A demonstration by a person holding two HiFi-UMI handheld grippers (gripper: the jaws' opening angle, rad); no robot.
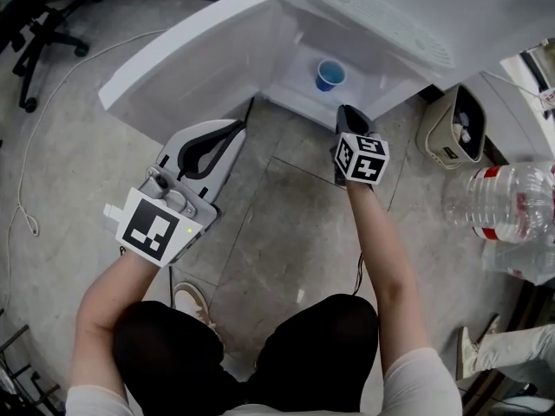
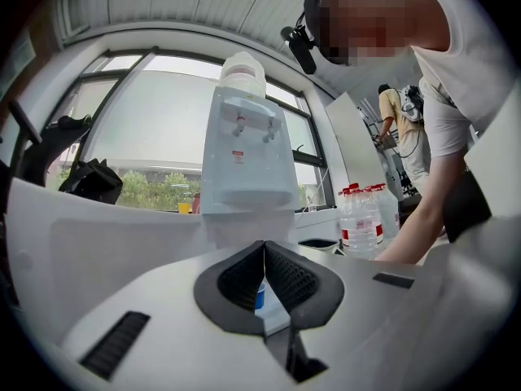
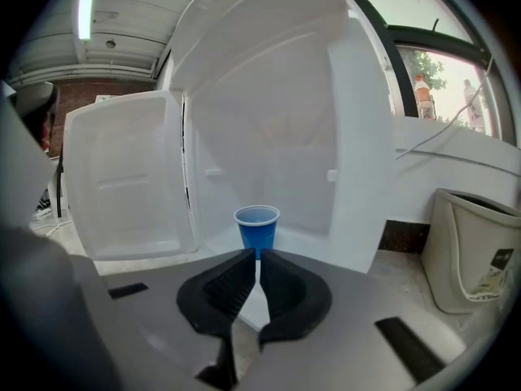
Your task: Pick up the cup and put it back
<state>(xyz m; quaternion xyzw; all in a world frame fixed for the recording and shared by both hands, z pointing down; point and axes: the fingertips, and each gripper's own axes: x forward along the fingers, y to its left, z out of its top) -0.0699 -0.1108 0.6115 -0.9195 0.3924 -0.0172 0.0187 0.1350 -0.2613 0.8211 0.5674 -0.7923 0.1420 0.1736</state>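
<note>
Fingers of the right gripper are pressed together and pinch nothing. Their black pads are rubber with fine ribs, made, I think, to give friction on a smooth wall. This gripper points a little downward, just in front of the opening of the white cabinet and in line with its inside.

On the left gripper the pads also meet at the tips, with nothing between them. It is held level, in front of the cabinet and more to its left, probably so that it does not block the way in. Both grippers have a hard, matte grey-white shell.

Under them, in front of the cabinet, the floor is grey polished stone in large tiles.

The cup stands upright on the bottom of the cabinet, near the front, apart from both grippers. It is blue thin plastic, round, narrower at the base, with a rolled rim. I judge it light and easy to squeeze or push over, so it needs a soft grip at mid height. The pictures do not tell whether it waits to be lifted or is already put back.

Inside, the cabinet is smooth white plastic. Its door, with moulded ledges, is swung fully to the cabinet's left, which leaves the opening free.

To the right of the cabinet stand a cream waste bin and, further right, clear water bottles.
</note>
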